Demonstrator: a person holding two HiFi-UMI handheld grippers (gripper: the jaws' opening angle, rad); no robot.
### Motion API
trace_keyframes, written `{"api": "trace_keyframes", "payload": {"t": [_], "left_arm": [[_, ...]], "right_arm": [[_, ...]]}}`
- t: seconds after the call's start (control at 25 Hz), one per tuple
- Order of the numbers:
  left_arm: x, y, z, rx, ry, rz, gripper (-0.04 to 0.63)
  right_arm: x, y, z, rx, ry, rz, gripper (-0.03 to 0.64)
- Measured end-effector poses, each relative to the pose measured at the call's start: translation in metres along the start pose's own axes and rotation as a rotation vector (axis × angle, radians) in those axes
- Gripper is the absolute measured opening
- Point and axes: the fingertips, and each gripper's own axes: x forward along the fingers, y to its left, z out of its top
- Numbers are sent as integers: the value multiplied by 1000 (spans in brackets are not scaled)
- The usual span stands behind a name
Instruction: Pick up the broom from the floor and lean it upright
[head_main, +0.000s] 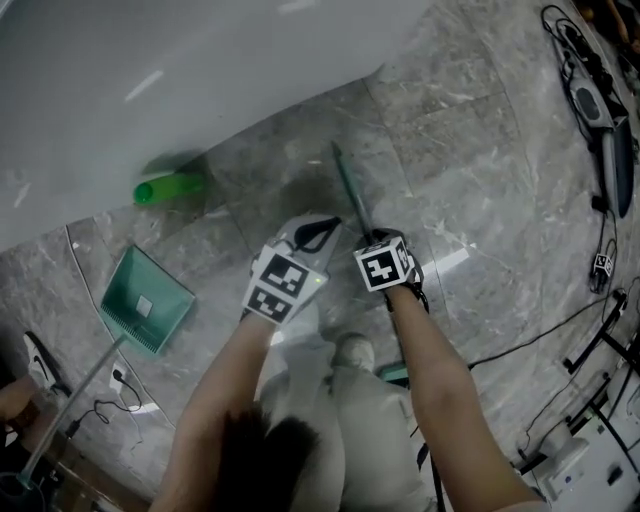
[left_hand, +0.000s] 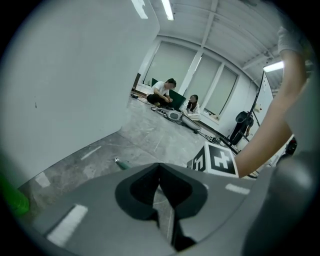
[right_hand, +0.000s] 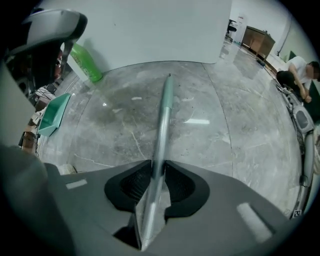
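broom flat on floor, handle between your right gripper fingers, parted, not clamped. left gripper fingers clenched, empty. clamp loosely and thin handle slips or swings as you lift.

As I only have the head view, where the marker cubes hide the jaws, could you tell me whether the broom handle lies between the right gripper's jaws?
Observer: Yes, the handle runs through the right gripper, between jaws that stand apart.
Operator: Thank you. And the left gripper?
Observer: The left gripper is empty, its jaws meeting at the tips.
Operator: Is anyone nearby?
Observer: Two people sit far off, seen in the left gripper view.
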Motion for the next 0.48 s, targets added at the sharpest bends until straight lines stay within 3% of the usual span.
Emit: {"api": "trace_keyframes", "payload": {"t": [0.24,0.48], "left_arm": [[7,6,10,28,-17,-15,0],[1,-1,14,49,-14,-33,0]], "right_arm": [[5,0,1,8,-45,0,97],[-9,-4,7,101,-122,18,81]]}}
